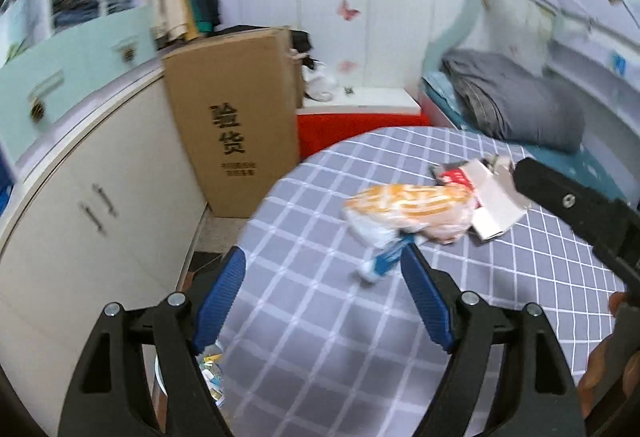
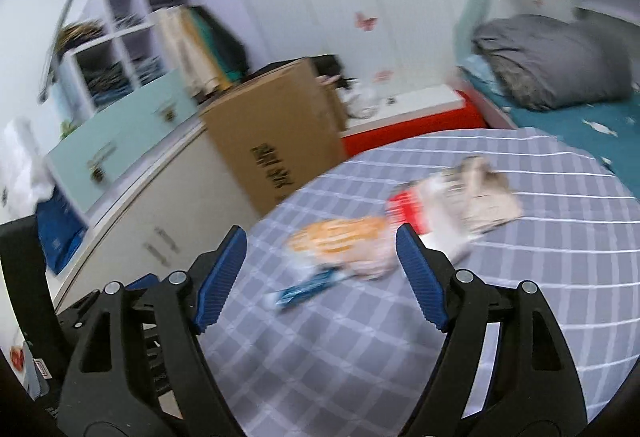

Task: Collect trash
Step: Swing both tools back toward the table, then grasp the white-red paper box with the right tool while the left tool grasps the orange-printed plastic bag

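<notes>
Trash lies in a loose pile on the round table's grey checked cloth (image 1: 320,337). It includes an orange-and-white plastic bag (image 1: 404,213), a blue-and-white wrapper (image 1: 382,263) in front of it, and a red-and-white carton (image 1: 486,201) behind. My left gripper (image 1: 322,253) is open above the table's near-left edge, empty, a little short of the wrapper. In the right wrist view the bag (image 2: 340,237), wrapper (image 2: 308,287), carton (image 2: 416,215) and crumpled paper (image 2: 480,193) are blurred. My right gripper (image 2: 320,233) hangs open and empty above the wrapper.
A tall cardboard box (image 1: 240,125) leans on the white cabinet (image 1: 100,217) left of the table. Below the table edge a bin with scraps (image 1: 210,369) shows. A bed with a grey quilt (image 1: 516,101) lies behind. The other gripper's black housing (image 1: 580,213) and a hand (image 1: 604,365) are at right.
</notes>
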The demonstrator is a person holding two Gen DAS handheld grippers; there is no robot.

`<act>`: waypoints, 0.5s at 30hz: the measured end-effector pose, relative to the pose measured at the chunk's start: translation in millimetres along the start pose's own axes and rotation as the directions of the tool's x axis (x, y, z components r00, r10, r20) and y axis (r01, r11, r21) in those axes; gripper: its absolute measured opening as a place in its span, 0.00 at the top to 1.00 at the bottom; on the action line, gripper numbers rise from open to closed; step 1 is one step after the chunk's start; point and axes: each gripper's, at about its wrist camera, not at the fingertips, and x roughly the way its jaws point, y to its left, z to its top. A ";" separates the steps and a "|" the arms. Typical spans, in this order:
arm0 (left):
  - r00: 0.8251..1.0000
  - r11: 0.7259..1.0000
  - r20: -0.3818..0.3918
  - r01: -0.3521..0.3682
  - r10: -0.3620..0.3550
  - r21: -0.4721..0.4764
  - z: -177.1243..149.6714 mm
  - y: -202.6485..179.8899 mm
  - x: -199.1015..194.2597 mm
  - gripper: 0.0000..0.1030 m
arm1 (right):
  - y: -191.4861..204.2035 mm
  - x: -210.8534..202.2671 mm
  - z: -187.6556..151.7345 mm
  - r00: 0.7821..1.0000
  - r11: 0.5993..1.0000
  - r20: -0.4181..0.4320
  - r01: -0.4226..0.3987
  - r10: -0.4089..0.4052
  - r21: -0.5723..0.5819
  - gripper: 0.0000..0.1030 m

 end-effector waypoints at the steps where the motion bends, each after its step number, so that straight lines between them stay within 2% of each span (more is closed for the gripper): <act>1: 1.000 1.000 -0.003 0.003 -0.003 0.010 2.2 -6.4 4.5 0.24 | -14.5 0.6 3.1 1.000 1.000 0.001 0.020 -0.020 0.014 0.26; 8: 1.000 0.986 -0.012 0.006 -0.005 0.164 17.1 -74.8 42.7 0.24 | -80.9 17.3 10.9 0.997 0.993 -0.032 0.079 -0.077 0.093 0.26; 13: 1.000 0.972 -0.027 0.007 0.000 0.236 20.5 -103.9 69.6 0.24 | -102.0 34.6 10.1 0.994 0.989 -0.069 0.096 -0.088 0.116 0.26; 15: 1.000 0.957 -0.005 -0.028 0.031 0.289 20.1 -114.7 79.5 0.24 | -104.7 39.4 10.1 0.992 0.989 -0.087 0.098 -0.089 0.114 0.26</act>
